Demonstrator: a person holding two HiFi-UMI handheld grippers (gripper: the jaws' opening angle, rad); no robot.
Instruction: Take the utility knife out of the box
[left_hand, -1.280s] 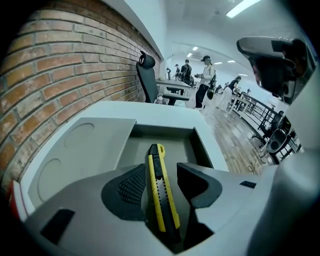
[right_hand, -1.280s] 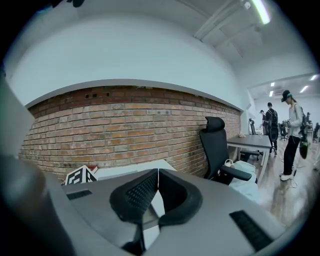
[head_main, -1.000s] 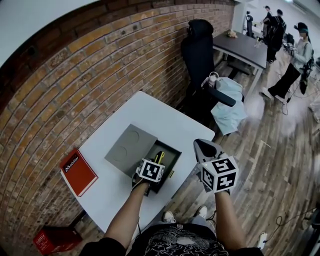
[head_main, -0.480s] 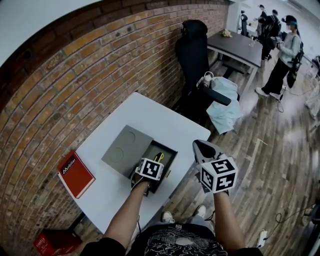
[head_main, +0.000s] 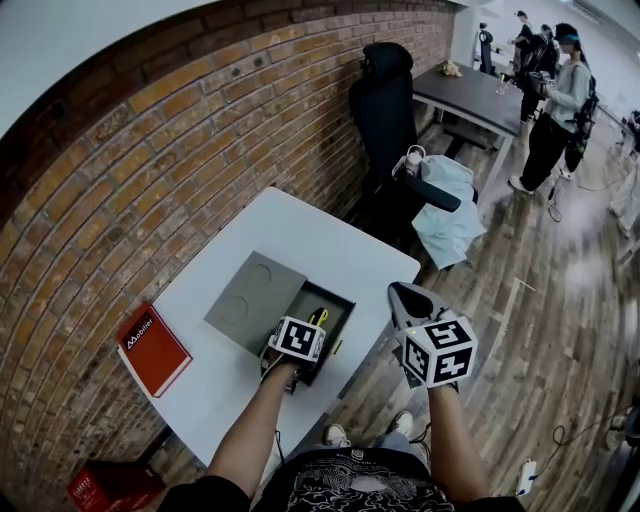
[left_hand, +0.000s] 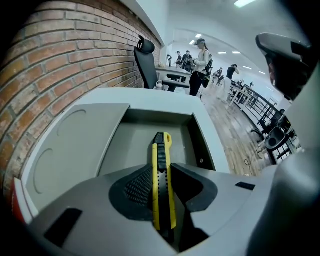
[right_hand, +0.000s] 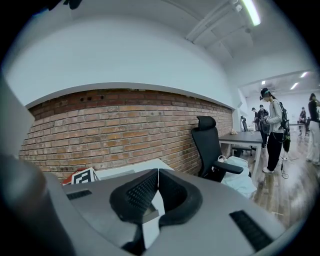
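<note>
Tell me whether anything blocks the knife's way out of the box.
Nothing visible does. The left gripper has just been closing, and its jaws now clamp the knife, which lies in the open box. The lid lies flat beside it, and nothing hangs over the opening.

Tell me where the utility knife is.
Left gripper view, centre: the utility knife lies in the open box, clamped by the left gripper, whose jaws have just closed.
</note>
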